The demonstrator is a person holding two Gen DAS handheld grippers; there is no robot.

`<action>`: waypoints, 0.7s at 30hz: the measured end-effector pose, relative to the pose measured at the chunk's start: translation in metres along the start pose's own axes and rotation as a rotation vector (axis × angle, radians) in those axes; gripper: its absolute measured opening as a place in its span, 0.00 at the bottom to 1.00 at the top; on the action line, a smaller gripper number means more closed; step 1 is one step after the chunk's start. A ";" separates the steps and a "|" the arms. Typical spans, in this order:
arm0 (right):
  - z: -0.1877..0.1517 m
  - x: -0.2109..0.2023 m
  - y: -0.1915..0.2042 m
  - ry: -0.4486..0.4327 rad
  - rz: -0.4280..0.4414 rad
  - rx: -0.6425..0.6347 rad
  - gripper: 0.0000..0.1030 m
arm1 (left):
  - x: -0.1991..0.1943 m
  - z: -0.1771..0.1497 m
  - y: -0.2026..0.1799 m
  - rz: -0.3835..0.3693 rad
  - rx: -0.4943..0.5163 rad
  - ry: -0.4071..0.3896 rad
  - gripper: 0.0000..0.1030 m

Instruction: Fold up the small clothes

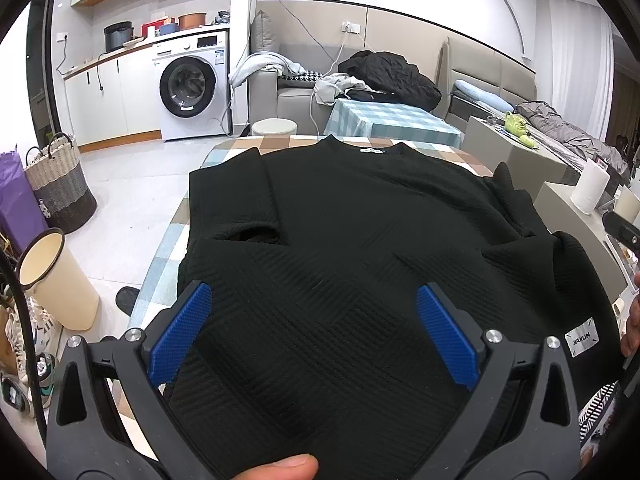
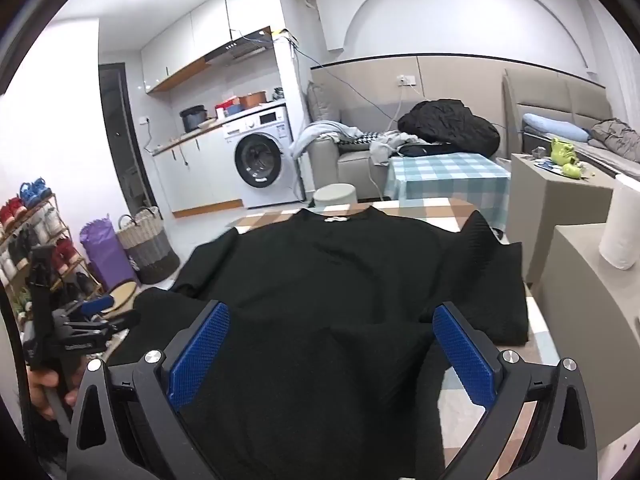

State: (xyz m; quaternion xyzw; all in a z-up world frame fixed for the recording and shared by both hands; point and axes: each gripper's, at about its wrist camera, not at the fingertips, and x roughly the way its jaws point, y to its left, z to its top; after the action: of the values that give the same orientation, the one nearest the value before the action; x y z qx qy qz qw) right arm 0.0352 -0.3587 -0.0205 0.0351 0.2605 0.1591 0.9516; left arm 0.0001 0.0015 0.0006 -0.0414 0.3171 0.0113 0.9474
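We see a black textured top (image 1: pixel 360 220) spread on the checked tabltop cloth of the tabletop (image 1: pixel 168 248), collar at the far edge, hem toward us. A white neck label (image 1: pixel 372 150) sits inside the collar; its print is too small to read. Near the hem at right, a silver patch (image 1: pixel 582 337) reads "JIAXUN".

Left gripper (image 1: pixel 314 332): jaws spread wide, blue ribbed pads (image 1: pixel 182 332) on either side of the near hem area. We cannot tell whether the pads touch the fabric; nothing is pinched between them. A thumb tip (image 1: pixel 280 468) shows at the bottom edge of the left wrist view.

Right gripper (image 2: pixel 330 356): jaws likewise wide apart, with a raised fold of the top lying between them, not clamped. In this view the left gripper appears at the far left, in the person's hand (image 2: pixel 44 388).

Left sleeve is folded in over the body; right sleeve (image 2: pixel 496 276) lies out toward the right tabletop edge.

Background: a white washing machine (image 1: pixel 192 84) with an unreadable front sticker, a woven basket (image 1: pixel 60 184), a paper roll (image 2: pixel 622 228).
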 end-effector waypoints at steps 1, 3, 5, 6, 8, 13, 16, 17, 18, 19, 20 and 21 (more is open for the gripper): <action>-0.001 0.001 0.000 0.004 -0.001 0.004 1.00 | -0.001 0.000 0.000 -0.001 0.000 -0.004 0.99; -0.001 0.002 0.000 0.009 0.007 0.005 1.00 | -0.003 0.001 0.000 0.001 0.000 -0.011 0.99; 0.000 0.002 0.001 0.008 0.000 -0.002 1.00 | -0.005 0.001 0.000 0.001 0.001 -0.016 0.99; 0.000 0.002 0.001 0.009 -0.003 -0.007 1.00 | -0.005 0.001 -0.001 0.003 0.002 -0.019 0.99; 0.002 0.003 0.002 0.011 -0.005 -0.015 1.00 | -0.008 0.001 -0.002 0.004 0.003 -0.023 0.99; 0.002 0.003 0.001 0.013 -0.010 -0.024 1.00 | -0.012 -0.001 -0.005 0.008 0.006 -0.026 0.99; 0.001 0.004 0.002 0.021 -0.010 -0.032 1.00 | -0.013 -0.001 -0.004 0.005 0.005 -0.026 0.99; 0.000 0.004 0.002 0.021 -0.012 -0.033 1.00 | -0.013 -0.001 -0.004 0.005 0.005 -0.025 0.99; 0.000 0.004 0.002 0.022 -0.011 -0.033 1.00 | -0.013 -0.001 -0.004 0.003 0.006 -0.024 0.99; 0.000 0.004 0.002 0.023 -0.007 -0.034 1.00 | -0.014 -0.001 -0.004 0.002 0.006 -0.024 0.99; 0.000 0.004 0.003 0.023 -0.006 -0.034 1.00 | -0.015 -0.001 -0.004 0.001 0.006 -0.024 0.99; 0.001 0.003 0.002 0.021 -0.007 -0.032 1.00 | -0.016 -0.002 -0.004 0.001 0.007 -0.022 0.99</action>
State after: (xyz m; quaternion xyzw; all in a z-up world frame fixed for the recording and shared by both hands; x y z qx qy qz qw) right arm 0.0369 -0.3558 -0.0209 0.0171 0.2679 0.1604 0.9499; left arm -0.0134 -0.0024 0.0093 -0.0380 0.3066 0.0112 0.9510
